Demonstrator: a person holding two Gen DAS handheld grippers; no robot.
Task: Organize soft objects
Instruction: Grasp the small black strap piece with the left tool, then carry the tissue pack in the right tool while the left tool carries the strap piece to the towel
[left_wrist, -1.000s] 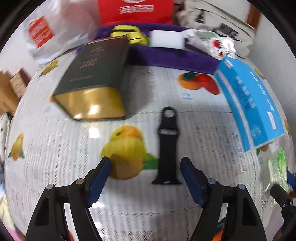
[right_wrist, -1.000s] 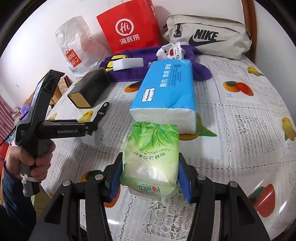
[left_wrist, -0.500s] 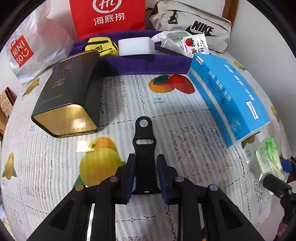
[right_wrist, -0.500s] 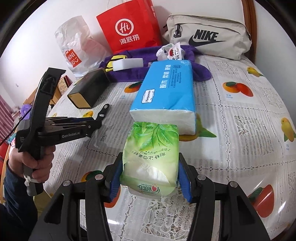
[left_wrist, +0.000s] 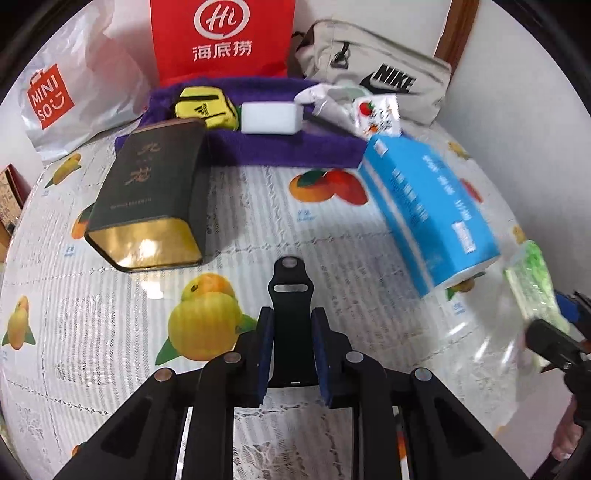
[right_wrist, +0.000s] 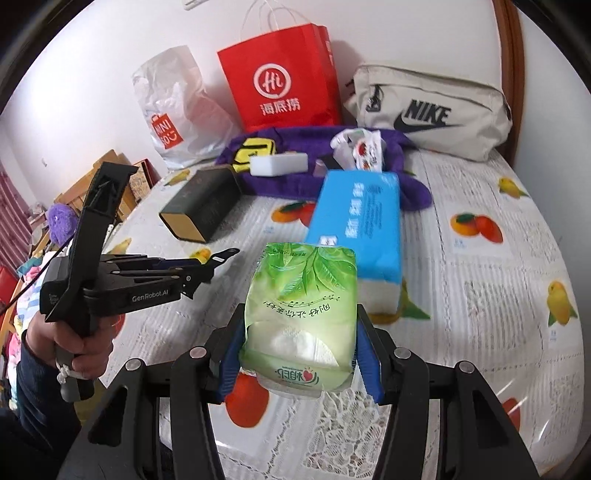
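Both pickups look done: the left tool (left_wrist: 290, 345) pinches a black strap (left_wrist: 290, 295), the right tool (right_wrist: 299, 345) a green tissue pack (right_wrist: 301, 306) (next, probably carrying both to the purple towel (left_wrist: 280, 147)).

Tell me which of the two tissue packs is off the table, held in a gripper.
The small green tissue pack, clamped in the right gripper and lifted. The larger blue tissue pack lies flat on the tablecloth, untouched.

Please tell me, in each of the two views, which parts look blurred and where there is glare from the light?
Left wrist view: the blue tissue pack and green tissue pack at the right edge are smeared by motion; glare sits on the gold end of the dark box. Right wrist view: mostly sharp; the blue pack's lettering is slightly blurred, and the fisheye bends the table edges.
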